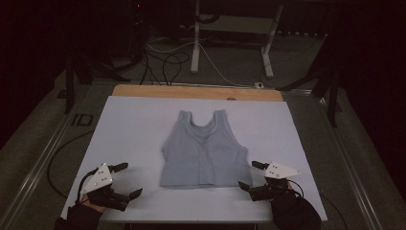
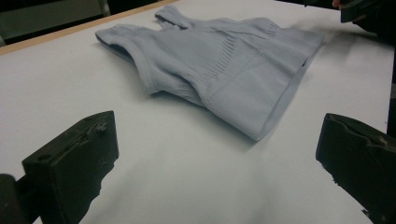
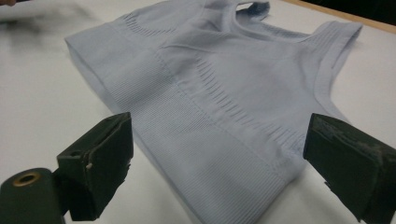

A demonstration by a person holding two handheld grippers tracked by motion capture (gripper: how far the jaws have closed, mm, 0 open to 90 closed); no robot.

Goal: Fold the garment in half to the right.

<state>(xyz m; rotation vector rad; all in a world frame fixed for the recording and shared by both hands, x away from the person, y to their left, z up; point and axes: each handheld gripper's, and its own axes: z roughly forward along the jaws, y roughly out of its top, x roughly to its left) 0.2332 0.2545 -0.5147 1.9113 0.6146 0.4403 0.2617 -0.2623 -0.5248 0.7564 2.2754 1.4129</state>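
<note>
A pale blue-grey sleeveless top (image 1: 203, 151) lies flat in the middle of the white sheet (image 1: 134, 129), straps toward the far edge, hem toward me. My left gripper (image 1: 127, 179) rests near the front left of the sheet, open, a hand's width left of the hem. In the left gripper view the top (image 2: 224, 60) lies beyond the gap between the two jaws (image 2: 215, 163). My right gripper (image 1: 252, 175) stands open just off the hem's right corner. Its own view shows the ribbed hem of the top (image 3: 224, 102) between and past the wide-apart jaws (image 3: 219, 172), not touched.
The white sheet covers a wooden board whose bare far edge (image 1: 196, 91) shows. Beyond it stand white table legs (image 1: 195, 43) and loose cables (image 1: 167, 62) on a dark floor. A metal rail (image 1: 43, 153) runs along the left side.
</note>
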